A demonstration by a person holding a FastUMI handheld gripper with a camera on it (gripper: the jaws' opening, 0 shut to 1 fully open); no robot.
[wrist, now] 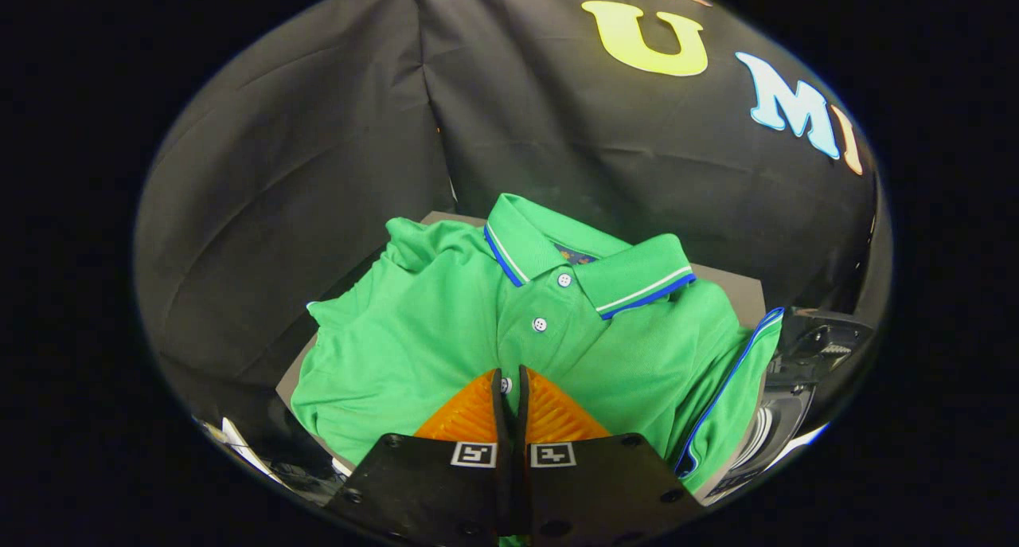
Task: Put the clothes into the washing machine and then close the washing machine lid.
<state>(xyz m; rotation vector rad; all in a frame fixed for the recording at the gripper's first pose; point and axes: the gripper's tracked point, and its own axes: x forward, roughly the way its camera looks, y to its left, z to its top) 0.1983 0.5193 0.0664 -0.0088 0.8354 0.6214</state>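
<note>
A bright green knit polo shirt (446, 332) with a blue-and-white striped collar is seen spread, partly folded, over a flat grey board (736, 292), with the booth's black cloth wall behind it. Just beside the shirt, beyond its blue-piped sleeve edge, part of a dark glossy machine with a white rim (796, 388) is seen; it is judged to be the washing machine, though whether its lid stands open cannot be told. The gripper (511, 384) is seen with its jaws drawn together to a very narrow slit, tips resting at the shirt's button placket; a bit of green shows low between the fingers, so a thin pinch of fabric is judged to be held.

Risk, largest first: only a small fold seems to be caught, so the slack cloth could be pulled free when lifted. The trailing body and sleeves could be dragged across the board's edge or draped over the machine's rim, and the lid could then be blocked. A button could be snagged between the fingers.

Counted: 1 shirt, 1 board, 1 machine, 1 gripper, 3 white buttons (540, 324).
</note>
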